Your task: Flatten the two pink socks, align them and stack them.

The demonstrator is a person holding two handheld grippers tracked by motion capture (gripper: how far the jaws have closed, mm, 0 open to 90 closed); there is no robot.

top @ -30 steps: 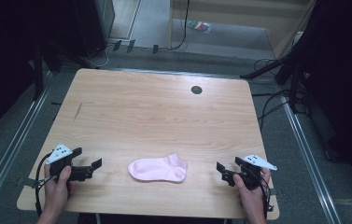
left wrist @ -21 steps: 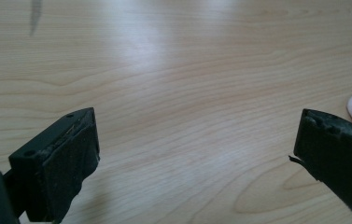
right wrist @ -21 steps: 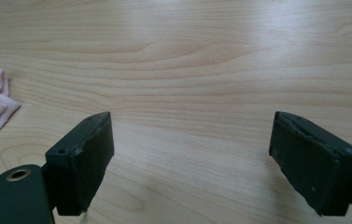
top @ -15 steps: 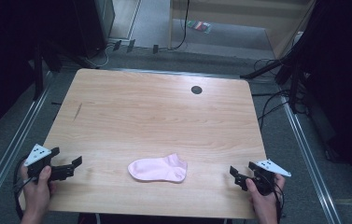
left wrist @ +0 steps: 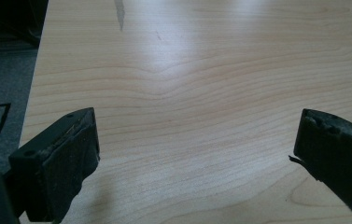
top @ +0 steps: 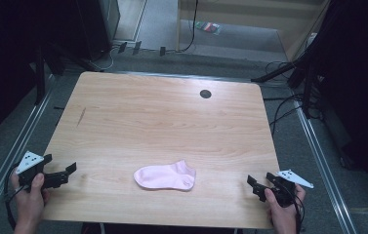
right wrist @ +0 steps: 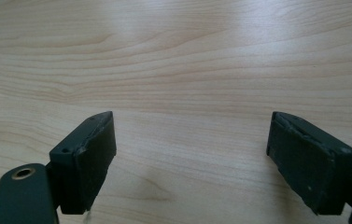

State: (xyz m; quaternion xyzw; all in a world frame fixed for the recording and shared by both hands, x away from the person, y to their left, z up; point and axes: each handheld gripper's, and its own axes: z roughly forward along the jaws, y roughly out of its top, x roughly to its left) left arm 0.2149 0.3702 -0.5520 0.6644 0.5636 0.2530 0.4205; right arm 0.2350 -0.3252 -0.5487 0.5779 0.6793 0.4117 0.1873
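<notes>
A pink sock (top: 165,176) lies flat on the tabletop (top: 162,117) at lower centre of the high view, well apart from both tongs. The left tongs (top: 63,174) sit at the lower left of the frame over the tabletop's edge, jaws spread wide with nothing between them, bare wood showing in the gap. The right tongs (top: 255,184) sit at the lower right near the front edge, also wide and empty.

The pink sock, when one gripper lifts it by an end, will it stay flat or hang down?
The pink sock lies limp and flat on the table, so it would likely droop. It looks thin, so probably light. Pushed, the soft cloth might bunch instead of sliding.
</notes>
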